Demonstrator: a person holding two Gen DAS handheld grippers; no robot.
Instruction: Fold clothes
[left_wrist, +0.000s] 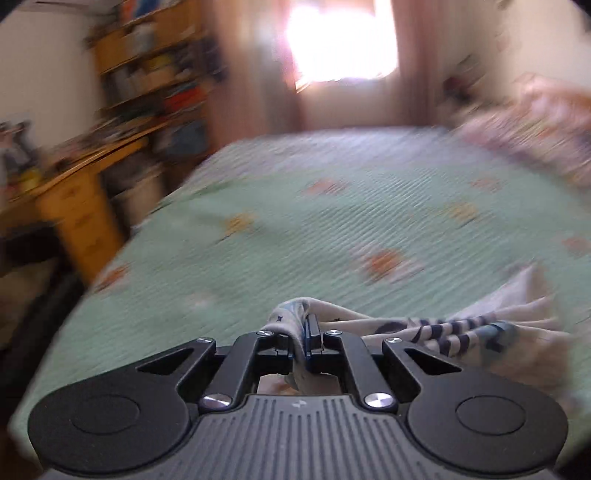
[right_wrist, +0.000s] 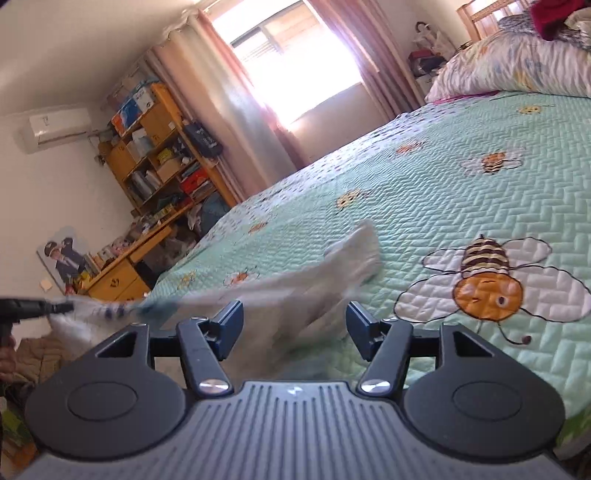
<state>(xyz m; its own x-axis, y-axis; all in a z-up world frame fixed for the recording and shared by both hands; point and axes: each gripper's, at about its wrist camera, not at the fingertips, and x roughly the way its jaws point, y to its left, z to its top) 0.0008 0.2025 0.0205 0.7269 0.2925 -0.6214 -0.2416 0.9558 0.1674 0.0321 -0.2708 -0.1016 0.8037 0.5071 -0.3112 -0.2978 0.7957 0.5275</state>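
Observation:
My left gripper (left_wrist: 300, 334) is shut on a white garment (left_wrist: 461, 328) with dark blue stripes and prints. The cloth trails off to the right over the green quilted bed (left_wrist: 295, 229). In the right wrist view the same garment (right_wrist: 332, 269) is blurred and stretched across the bed in front of my right gripper (right_wrist: 293, 325), which is open and empty just above it. The left gripper's tip (right_wrist: 55, 307) shows at the far left, holding the garment's striped end.
The bed's cover has bee pictures (right_wrist: 487, 284). Pillows and piled bedding (right_wrist: 517, 62) lie at its far right. A wooden desk (right_wrist: 122, 273) and bookshelf (right_wrist: 162, 147) stand left of the bed. A curtained window (right_wrist: 295, 66) is behind.

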